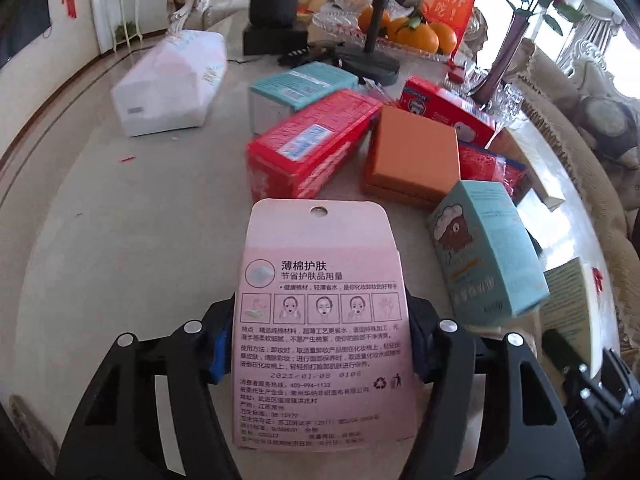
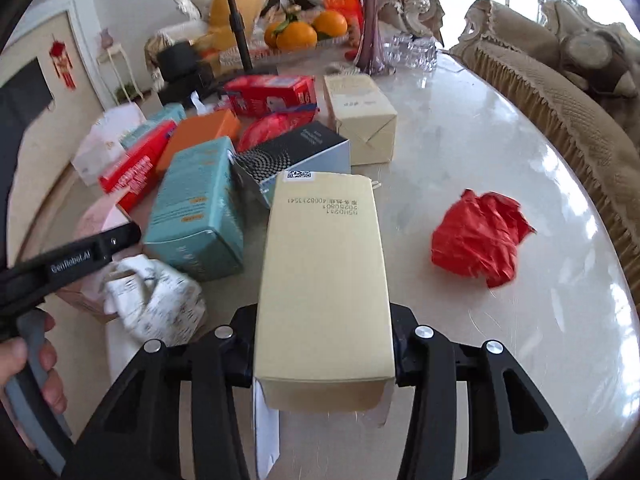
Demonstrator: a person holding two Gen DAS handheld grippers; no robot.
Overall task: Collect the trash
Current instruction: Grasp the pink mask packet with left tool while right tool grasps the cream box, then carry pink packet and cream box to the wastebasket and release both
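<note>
A pink cardboard box [image 1: 320, 280] with printed instructions lies on the pale table between the fingers of my left gripper [image 1: 320, 320], and the pads press on its two sides. My right gripper [image 2: 324, 344] is shut on a long cream box [image 2: 324, 260] that points away from the camera. In the right wrist view a hand [image 2: 24, 360] holds the left tool's black handle [image 2: 72, 256] at the left edge. A crumpled red paper [image 2: 480, 236] lies on the table right of the cream box, and a crumpled white printed paper [image 2: 156, 300] lies to its left.
A pile of boxes lies ahead: a red one [image 1: 312, 148], an orange one [image 1: 416, 156], a teal one [image 1: 488, 256], a black-and-grey one [image 2: 296, 156]. A white tissue pack [image 1: 168, 84], a glass tray of oranges [image 1: 416, 32], a purple vase [image 2: 370, 16] and a black stand [image 1: 372, 60] stand further back. A sofa [image 2: 560, 100] borders the table's right edge.
</note>
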